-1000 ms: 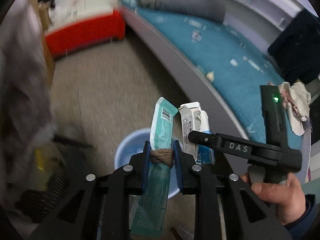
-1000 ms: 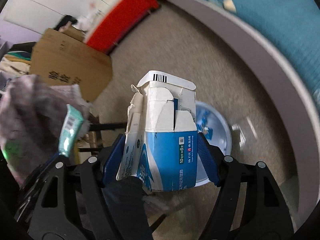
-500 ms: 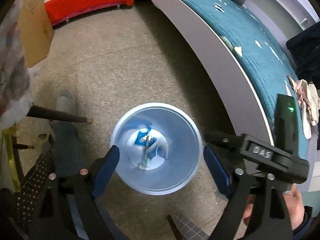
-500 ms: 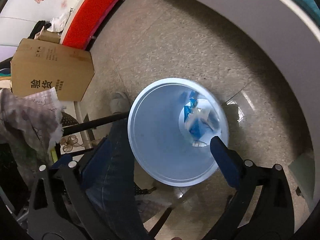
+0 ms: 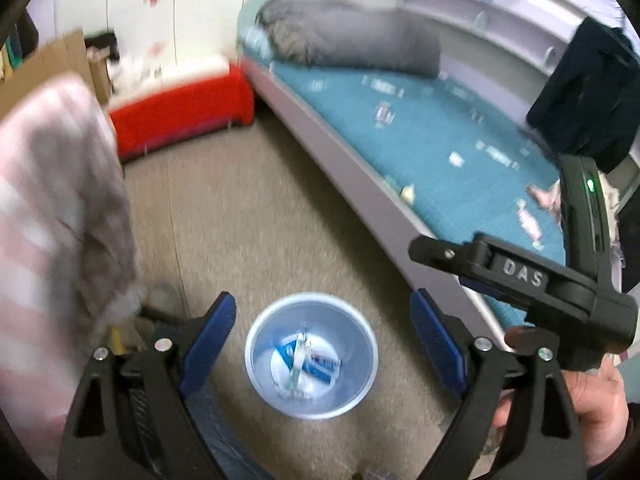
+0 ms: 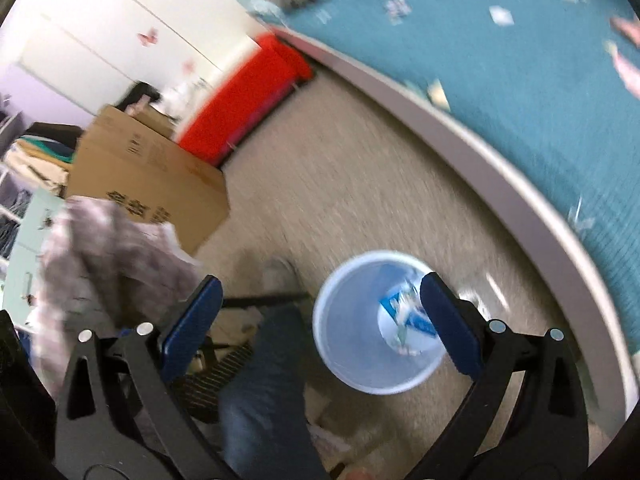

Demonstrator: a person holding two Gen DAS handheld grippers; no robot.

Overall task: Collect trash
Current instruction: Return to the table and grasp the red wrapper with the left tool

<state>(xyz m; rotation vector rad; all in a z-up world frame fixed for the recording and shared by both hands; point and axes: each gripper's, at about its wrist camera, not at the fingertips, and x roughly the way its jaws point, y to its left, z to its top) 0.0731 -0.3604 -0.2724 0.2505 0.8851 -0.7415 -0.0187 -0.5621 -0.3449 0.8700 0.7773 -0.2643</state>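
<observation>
A pale blue waste bin [image 5: 260, 364] stands on the floor below both grippers; it also shows in the right wrist view [image 6: 344, 344]. Inside lie a blue-and-white carton [image 5: 320, 364] and a teal wrapper [image 5: 298, 364]; the carton shows in the right wrist view too [image 6: 404, 312]. My left gripper [image 5: 322, 320] is open and empty above the bin. My right gripper [image 6: 320, 304] is open and empty; its black body [image 5: 520, 280] shows at the right of the left wrist view. Small scraps of trash [image 5: 408, 194] lie scattered on the teal bed [image 5: 440, 140].
The bed's grey edge [image 6: 500, 168] curves along the right. A red bench [image 5: 180, 112] and a cardboard box [image 6: 148, 176] stand at the back left. A checked cloth [image 5: 52, 220] hangs at left. My leg in jeans [image 6: 268, 392] is by the bin.
Both grippers opened and let the wrapper and carton fall into the bin. Both have since lifted and tilted up, so the bed and room come back into view.
</observation>
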